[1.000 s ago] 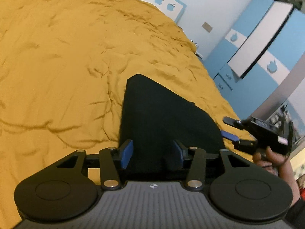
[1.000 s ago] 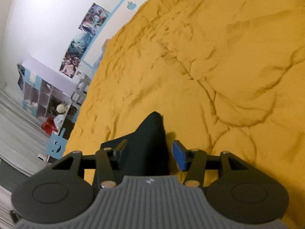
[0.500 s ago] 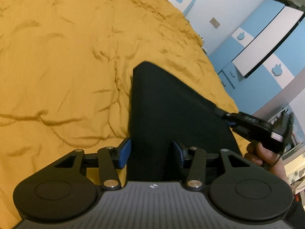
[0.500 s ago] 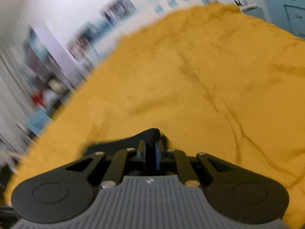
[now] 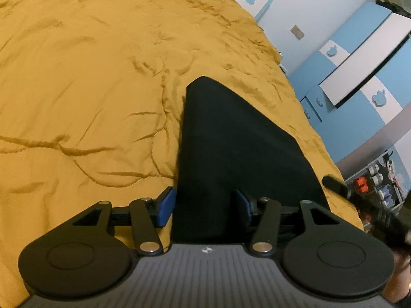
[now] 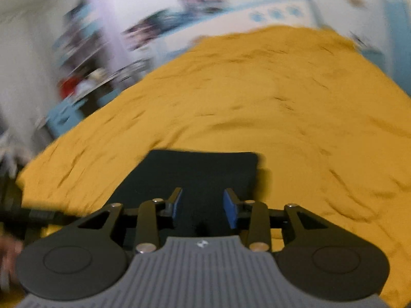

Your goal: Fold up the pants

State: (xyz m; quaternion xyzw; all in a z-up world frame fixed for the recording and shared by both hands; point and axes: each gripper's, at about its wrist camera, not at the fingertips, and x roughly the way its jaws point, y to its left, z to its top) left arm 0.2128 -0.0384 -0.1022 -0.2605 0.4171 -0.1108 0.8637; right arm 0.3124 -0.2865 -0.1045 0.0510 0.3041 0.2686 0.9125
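Where the left wrist camera looks forward, the left tool [image 5: 203, 206] hangs low over the bed with its two blue-padded fingers [image 5: 164, 206] spread wide. The black pants [image 5: 231, 148] lie flat on the mustard-yellow bed cover [image 5: 90, 77] and run forward between the fingers, narrowing to a corner farther up the bed. The cloth fills the gap, but neither pad is seen pressing on it. At the right edge of this view the right tool [image 5: 334, 182] shows as a dark bar just off the near right corner of the pants; its fingers are not clear from here. Beyond the bed stand a blue and white wardrobe [image 5: 359, 77] with apple shapes and a white wall.

From the right wrist camera, which is blurred, the right tool [image 6: 203, 208] has its blue-padded fingers [image 6: 230, 211] spread apart, with nothing pinched. The pants [image 6: 195, 172] lie directly ahead as a dark, roughly rectangular folded piece on the bed cover [image 6: 295, 102], their near edge reaching under and between the fingers. A dark bar at the left edge is too smeared to identify. The far wall and its posters [image 6: 164, 23] are only streaks.
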